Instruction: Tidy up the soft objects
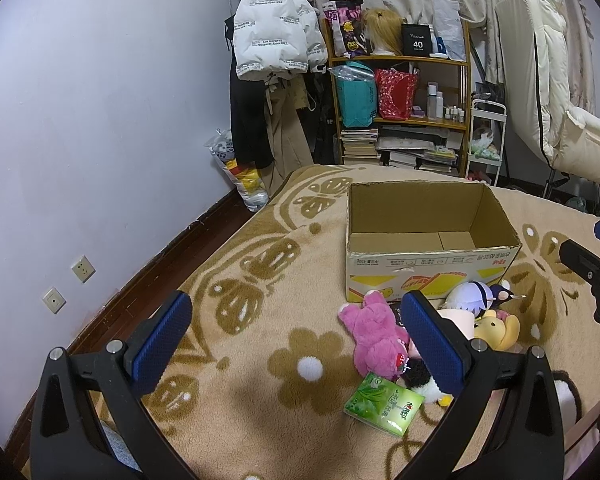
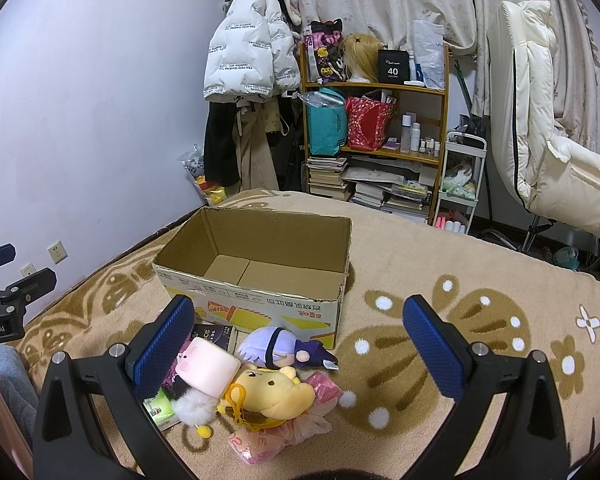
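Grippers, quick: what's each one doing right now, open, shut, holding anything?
Left gripper: open, holding nothing, above the blanket.
Right gripper: open, holding nothing, above the toy pile.

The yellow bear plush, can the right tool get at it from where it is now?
Probably yes: the yellow bear plush lies on top of the pile, uncovered, just ahead of the open right tool.

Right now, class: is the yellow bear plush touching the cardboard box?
Apart. In the right wrist view, the yellow bear plush lies nearer the camera than the cardboard box, with the purple-haired doll lying between them.
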